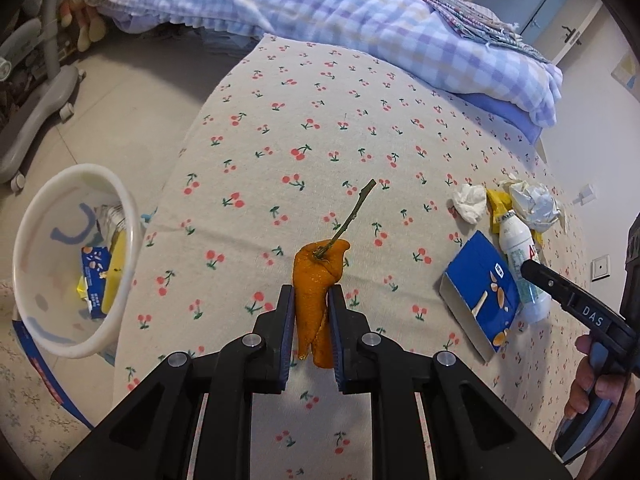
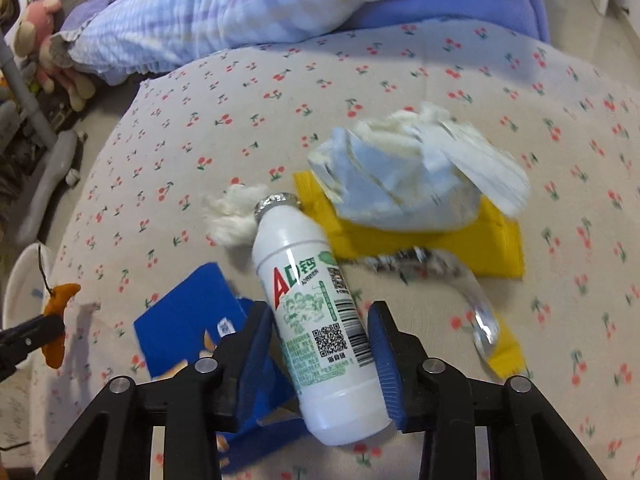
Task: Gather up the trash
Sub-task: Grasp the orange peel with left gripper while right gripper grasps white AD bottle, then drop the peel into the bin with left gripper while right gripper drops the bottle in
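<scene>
My left gripper [image 1: 311,292] is shut on an orange peel [image 1: 316,272] with a green stem, held above the cherry-print bed sheet [image 1: 320,128]. A white bin [image 1: 52,200] stands on the floor to its left, with cartons inside. In the right wrist view my right gripper [image 2: 320,312] has both blue pads against a white AD milk bottle [image 2: 304,276] that lies on the sheet, partly over a blue carton [image 2: 188,312]. Beyond the bottle lie a tissue wad [image 2: 232,212], crumpled paper [image 2: 400,176], a yellow wrapper [image 2: 440,248] and a foil strip [image 2: 476,304].
A checked quilt [image 1: 320,8] and a blue pillow [image 1: 508,116] fill the far end of the bed. A grey wheeled chair base [image 1: 40,112] and plush toys [image 1: 84,8] stand on the floor at left. A hand [image 1: 596,384] holds the right gripper's handle.
</scene>
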Available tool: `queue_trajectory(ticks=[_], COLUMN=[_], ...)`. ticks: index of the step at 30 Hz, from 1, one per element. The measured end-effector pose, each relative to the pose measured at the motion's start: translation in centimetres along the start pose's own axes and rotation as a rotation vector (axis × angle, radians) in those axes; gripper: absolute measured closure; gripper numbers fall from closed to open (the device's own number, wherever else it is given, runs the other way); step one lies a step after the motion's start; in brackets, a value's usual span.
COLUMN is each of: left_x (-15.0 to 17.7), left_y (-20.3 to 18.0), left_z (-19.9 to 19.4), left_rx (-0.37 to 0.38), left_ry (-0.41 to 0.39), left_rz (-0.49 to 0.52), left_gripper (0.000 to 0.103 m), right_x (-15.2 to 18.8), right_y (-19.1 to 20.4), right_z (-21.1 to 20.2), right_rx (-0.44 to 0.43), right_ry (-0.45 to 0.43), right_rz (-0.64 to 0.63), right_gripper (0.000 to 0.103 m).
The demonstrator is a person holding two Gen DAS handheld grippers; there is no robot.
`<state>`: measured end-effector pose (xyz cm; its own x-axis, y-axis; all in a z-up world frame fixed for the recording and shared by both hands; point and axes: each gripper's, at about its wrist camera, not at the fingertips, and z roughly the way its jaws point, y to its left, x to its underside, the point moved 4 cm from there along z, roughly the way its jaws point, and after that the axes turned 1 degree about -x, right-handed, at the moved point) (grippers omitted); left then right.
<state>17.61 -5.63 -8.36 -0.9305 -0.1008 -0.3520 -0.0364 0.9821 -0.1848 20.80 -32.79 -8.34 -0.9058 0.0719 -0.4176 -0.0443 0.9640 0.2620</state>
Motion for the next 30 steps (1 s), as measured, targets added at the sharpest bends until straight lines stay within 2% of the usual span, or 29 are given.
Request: queue_trajectory(ticks=[7, 13, 23, 30], left_x=[1.2, 2.2, 2.0, 1.5], left_y=[1.0, 1.9, 6.0, 10.4], left_z=[-1.9, -3.1, -5.3, -6.5], left_rx=[0.035, 0.032, 0.009, -0.035], left_ry=[-0.01, -0.026, -0.078, -0.114], left_rz=[-0.01, 0.01, -0.012, -0.063], left_gripper=[0.086, 0.086, 0.086, 0.086], right_x=[2.1, 3.6, 3.8, 2.8], right_y=[-1.7, -1.7, 3.8, 7.7], right_z=[-3.4, -6.0, -8.4, -7.6], right_rx=[-0.048, -0.051, -0.069, -0.093], right_ry=[0.006, -0.016, -0.069, -0.078], right_rz=[0.104, 0.13, 0.027, -0.027], right_gripper=[0.06, 0.06, 0.06, 0.06])
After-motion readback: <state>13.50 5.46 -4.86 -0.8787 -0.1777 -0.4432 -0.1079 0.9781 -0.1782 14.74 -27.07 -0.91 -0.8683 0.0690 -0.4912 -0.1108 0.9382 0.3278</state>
